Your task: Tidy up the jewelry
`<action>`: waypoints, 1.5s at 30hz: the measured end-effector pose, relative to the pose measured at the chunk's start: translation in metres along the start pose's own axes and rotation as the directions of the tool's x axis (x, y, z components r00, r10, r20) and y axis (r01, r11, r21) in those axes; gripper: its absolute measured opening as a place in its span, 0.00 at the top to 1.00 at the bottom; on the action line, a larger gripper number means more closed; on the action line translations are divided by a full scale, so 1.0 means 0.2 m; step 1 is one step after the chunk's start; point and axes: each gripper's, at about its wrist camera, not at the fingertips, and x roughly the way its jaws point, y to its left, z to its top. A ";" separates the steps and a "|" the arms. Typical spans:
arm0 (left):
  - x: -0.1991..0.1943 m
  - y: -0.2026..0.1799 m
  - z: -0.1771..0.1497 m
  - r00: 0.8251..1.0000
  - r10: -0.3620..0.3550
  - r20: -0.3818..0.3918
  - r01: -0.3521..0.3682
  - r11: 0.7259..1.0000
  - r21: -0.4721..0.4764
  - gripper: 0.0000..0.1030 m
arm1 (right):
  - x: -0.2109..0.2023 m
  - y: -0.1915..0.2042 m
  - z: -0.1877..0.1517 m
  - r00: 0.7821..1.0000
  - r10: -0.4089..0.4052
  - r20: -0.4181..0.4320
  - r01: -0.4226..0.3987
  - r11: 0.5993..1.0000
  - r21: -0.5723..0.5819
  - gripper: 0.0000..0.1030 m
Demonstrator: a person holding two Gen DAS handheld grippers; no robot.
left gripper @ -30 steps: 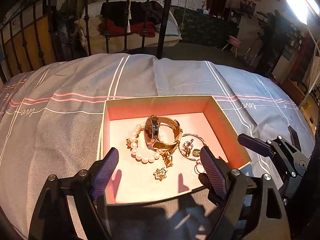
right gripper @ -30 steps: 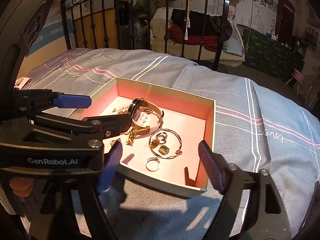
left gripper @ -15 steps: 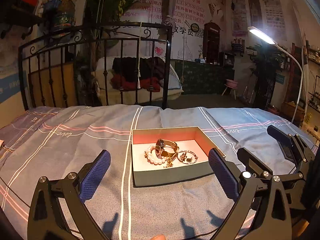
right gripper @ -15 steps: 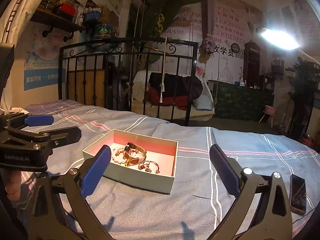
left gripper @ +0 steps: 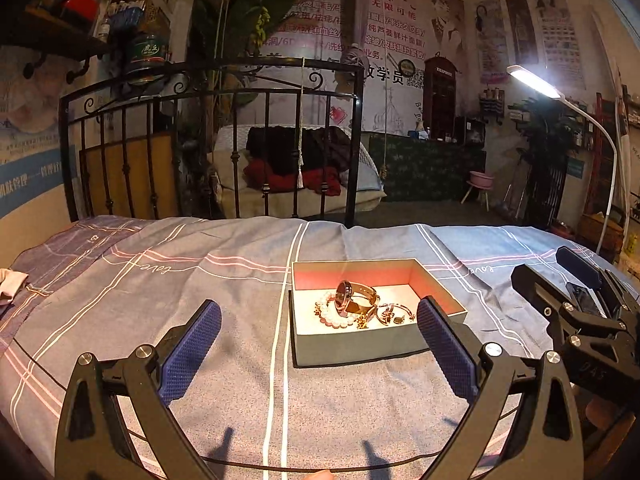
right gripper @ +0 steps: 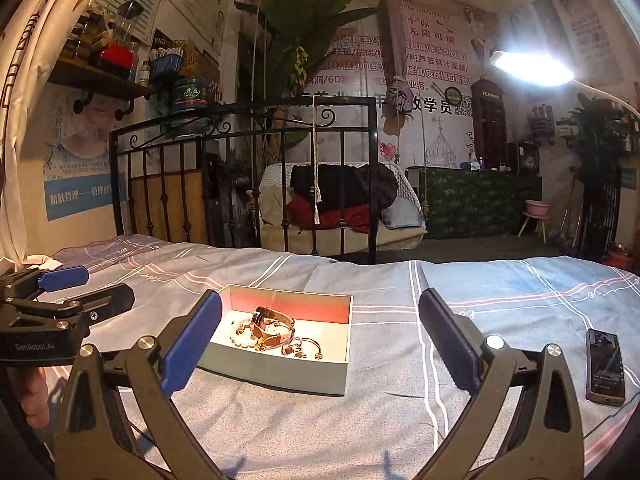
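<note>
An open grey box point(left gripper: 360, 346) with a pink lining sits on the bed; it also shows in the right wrist view point(right gripper: 280, 372). Inside lie a gold watch point(left gripper: 352, 298), a pearl bracelet point(left gripper: 334, 316), a bangle and small rings point(left gripper: 394, 314). The watch point(right gripper: 270, 326) shows in the right wrist view too. My left gripper point(left gripper: 318, 344) is open and empty, just short of the box. My right gripper point(right gripper: 318, 342) is open and empty, back from the box, and appears at the right of the left wrist view point(left gripper: 576, 308).
The bed has a grey striped sheet point(left gripper: 180, 280). A black phone point(right gripper: 605, 366) lies on the sheet to the right. A black iron bed rail point(left gripper: 208, 152) stands at the far edge. A lit lamp point(right gripper: 532, 66) hangs at the right.
Both grippers have pulled back and up from over the box, so it now looks small and farther away. The jewelry inside has not moved.
</note>
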 end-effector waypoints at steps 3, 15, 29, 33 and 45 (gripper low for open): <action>0.00 0.00 0.00 1.000 -0.004 -0.001 0.004 1.000 0.004 0.06 | 0.00 0.00 0.00 1.000 -0.001 0.003 0.001 1.000 0.004 0.06; -0.05 -0.01 0.02 0.999 0.003 0.050 -0.003 1.000 0.005 0.06 | -0.02 0.01 0.00 1.000 0.015 0.017 -0.015 1.000 -0.001 0.06; -0.13 -0.04 0.05 0.995 -0.002 0.099 0.000 1.000 0.020 0.06 | -0.07 0.02 0.03 0.998 0.033 0.049 -0.032 0.999 -0.034 0.06; -0.12 -0.04 0.06 0.995 0.015 0.099 -0.016 1.000 0.015 0.06 | -0.05 0.02 0.04 0.998 0.037 0.044 -0.036 0.999 -0.030 0.06; -0.11 -0.04 0.06 0.995 0.012 0.101 -0.014 1.000 0.019 0.06 | -0.04 0.04 0.04 0.999 0.045 0.028 -0.044 0.998 -0.042 0.06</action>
